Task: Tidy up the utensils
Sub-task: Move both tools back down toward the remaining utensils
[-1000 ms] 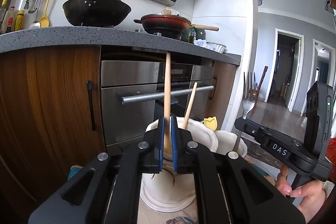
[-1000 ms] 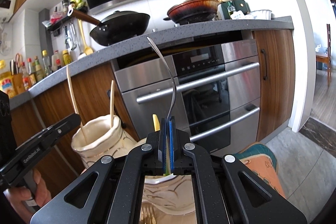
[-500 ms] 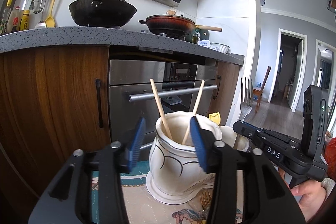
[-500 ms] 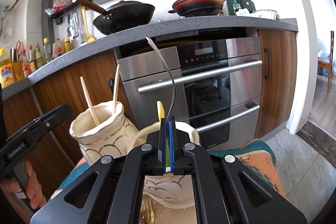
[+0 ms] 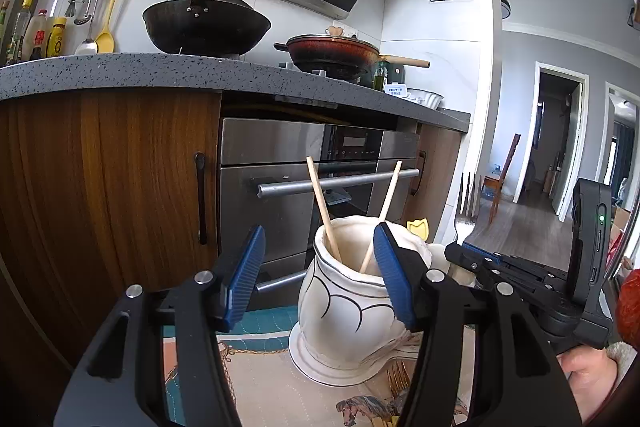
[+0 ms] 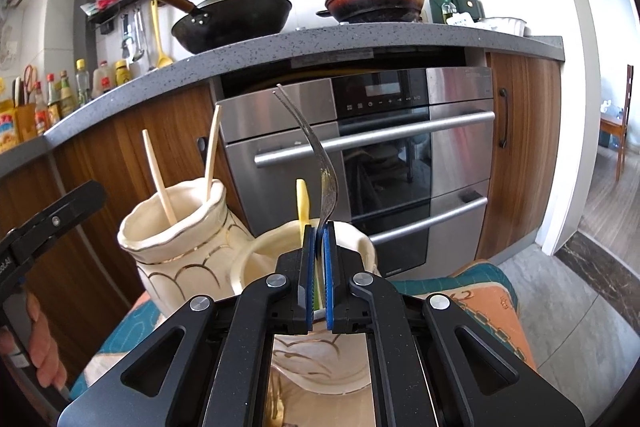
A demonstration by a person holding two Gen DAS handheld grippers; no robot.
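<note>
A: Start at the left gripper [image 5: 320, 279]. What has just changed?

B: A second ago its jaws were clamped on 1 wooden chopstick. They have just been opening and now stand well apart, nothing pressed between them. That chopstick [image 5: 323, 214] now leans inside the left vase [image 5: 344, 311], crossing the second chopstick [image 5: 380, 219] already there. So that drop looks done.

A: And the right gripper [image 6: 318, 267]?

B: Its jaws have just been opening a little, to a narrow gap. The fork [image 6: 320, 163] stands between the blue pads, handle down, tines curving up. I judge the pads have let go of it, though the gap is slim and one pad may still brush the handle. The handle's lower end is hidden by the jaws, so I cannot tell whether it rests on the bottom of the right vase [image 6: 360, 251].

A: So the containers?

B: 2 cream vases stand side by side, touching or nearly so, on a patterned cloth [image 6: 492, 299] on the floor in front of the oven [image 6: 400, 155]. The left one holds 2 chopsticks. The right one holds a yellow utensil [image 6: 302, 205] and takes the fork. More gold cutlery [image 5: 398, 375] lies on the cloth at the vase's foot, so I judge sorting is unfinished.
</note>
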